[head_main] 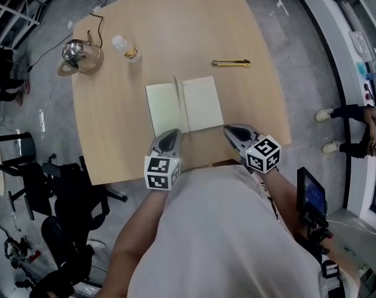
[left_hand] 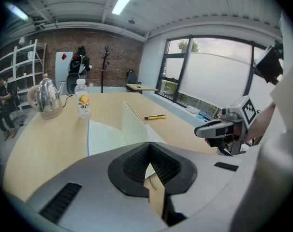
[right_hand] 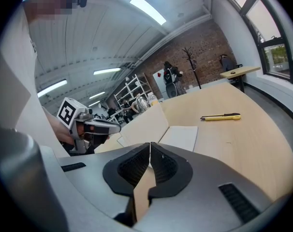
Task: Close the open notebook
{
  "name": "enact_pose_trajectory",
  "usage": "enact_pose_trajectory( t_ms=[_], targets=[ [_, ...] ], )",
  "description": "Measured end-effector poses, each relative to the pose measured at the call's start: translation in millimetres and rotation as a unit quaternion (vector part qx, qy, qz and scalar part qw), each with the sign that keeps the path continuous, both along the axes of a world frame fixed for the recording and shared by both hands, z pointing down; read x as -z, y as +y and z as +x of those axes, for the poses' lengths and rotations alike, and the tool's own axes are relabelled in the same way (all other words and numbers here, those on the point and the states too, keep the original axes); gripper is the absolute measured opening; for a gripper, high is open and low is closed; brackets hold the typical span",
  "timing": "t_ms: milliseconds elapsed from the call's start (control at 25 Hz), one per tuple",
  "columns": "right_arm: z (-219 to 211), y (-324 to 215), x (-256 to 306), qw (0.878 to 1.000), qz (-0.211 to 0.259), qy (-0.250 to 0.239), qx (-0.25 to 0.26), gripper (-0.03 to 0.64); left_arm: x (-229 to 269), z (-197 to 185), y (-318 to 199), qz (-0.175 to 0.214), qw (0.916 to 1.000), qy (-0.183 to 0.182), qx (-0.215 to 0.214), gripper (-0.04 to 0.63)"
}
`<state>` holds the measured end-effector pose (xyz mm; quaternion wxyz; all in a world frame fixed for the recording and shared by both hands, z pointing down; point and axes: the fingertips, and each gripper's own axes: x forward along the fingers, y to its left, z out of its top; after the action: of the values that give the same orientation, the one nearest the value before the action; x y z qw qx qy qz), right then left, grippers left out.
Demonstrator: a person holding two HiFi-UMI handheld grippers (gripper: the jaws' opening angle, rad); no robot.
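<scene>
Our left gripper (head_main: 173,133) and right gripper (head_main: 229,130) pinched empty, we next tip the notebook (head_main: 203,104)'s upright leaf (head_main: 177,92) over.

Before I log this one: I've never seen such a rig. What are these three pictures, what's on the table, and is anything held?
No robot here: a person holds a pair of tongs in each hand. The head view looks down from a camera on the person's head; the other two come from cameras riding on the tongs, looking along their jaws. On the wooden table are an open notebook with one leaf standing up, a yellow utility knife, a water bottle and a metal kettle. The left tongs and right tongs are by the notebook's near edge, both shut, with nothing held.
</scene>
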<state>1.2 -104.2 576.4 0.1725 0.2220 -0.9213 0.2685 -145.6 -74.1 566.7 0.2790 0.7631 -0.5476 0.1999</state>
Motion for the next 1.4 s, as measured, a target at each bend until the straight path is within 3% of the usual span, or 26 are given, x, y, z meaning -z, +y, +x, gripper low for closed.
enact_pose_trajectory(
  t_ms=[280,680,880,1040,1200,1400],
  targets=[
    [28,-1,0,0.999,-0.001,0.000,-0.048,0.017,-12,50,-27,-0.010,0.9965,-0.017,-0.081,0.008],
    [59,0,-7,0.995,-0.008,-0.001,-0.101,0.017,-56,103,-55,-0.091,0.9885,-0.011,-0.121,0.008],
    [69,2,-3,0.993,-0.006,-0.002,-0.114,0.017,-63,119,-58,-0.100,0.9858,-0.006,-0.135,0.009],
    [75,2,-4,0.993,-0.008,0.002,-0.117,0.017,-27,141,-57,-0.063,0.9849,0.056,-0.151,0.011],
    [71,1,-4,0.994,-0.008,0.003,-0.110,0.017,41,150,-54,0.013,0.9774,0.129,-0.167,0.011],
    [62,-1,-2,0.995,-0.004,0.000,-0.095,0.017,129,95,-65,0.134,0.9702,0.175,-0.100,0.009]
  ],
)
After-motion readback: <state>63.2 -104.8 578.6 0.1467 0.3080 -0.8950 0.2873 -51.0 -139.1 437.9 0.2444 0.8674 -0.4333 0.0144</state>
